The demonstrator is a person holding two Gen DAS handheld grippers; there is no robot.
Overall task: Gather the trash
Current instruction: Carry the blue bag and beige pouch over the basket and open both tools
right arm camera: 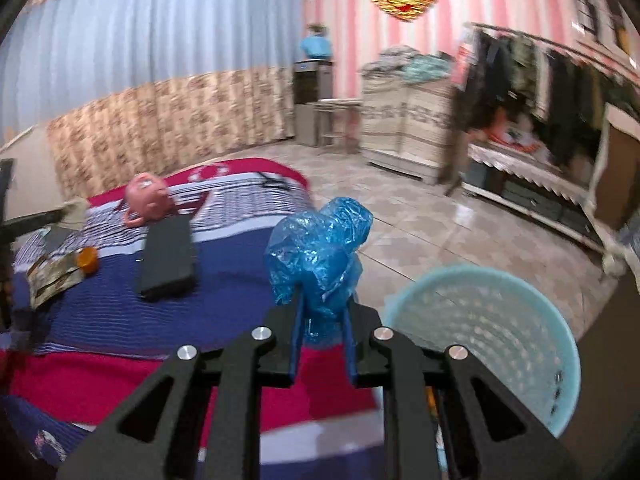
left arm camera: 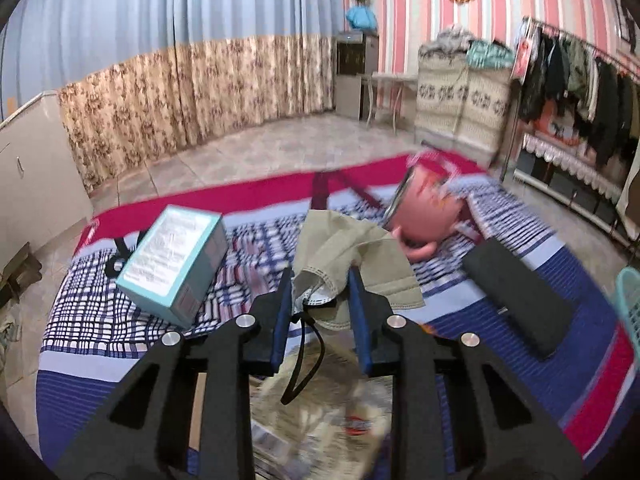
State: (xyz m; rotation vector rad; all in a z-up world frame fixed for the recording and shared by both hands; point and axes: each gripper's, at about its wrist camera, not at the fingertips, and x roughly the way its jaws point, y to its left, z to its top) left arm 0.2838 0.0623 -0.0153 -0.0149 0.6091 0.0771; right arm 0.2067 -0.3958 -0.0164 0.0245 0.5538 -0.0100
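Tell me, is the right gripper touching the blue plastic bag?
Touching. In the right wrist view, the right gripper has both fingers pressed against the crumpled blue plastic bag, which sticks up between them.

mask (left arm camera: 352, 256): matt cloth | bag (right arm camera: 320, 256): glossy crinkled plastic | basket (right arm camera: 500, 320): perforated plastic

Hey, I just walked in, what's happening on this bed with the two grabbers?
A person is clearing trash off the bed with two handheld grippers. The left gripper is shut on a khaki face mask, held above the bedspread. The right gripper is shut on a crumpled blue plastic bag, held just left of the light blue basket beside the bed. A teal box, pink piggy bank and black case lie on the bed.
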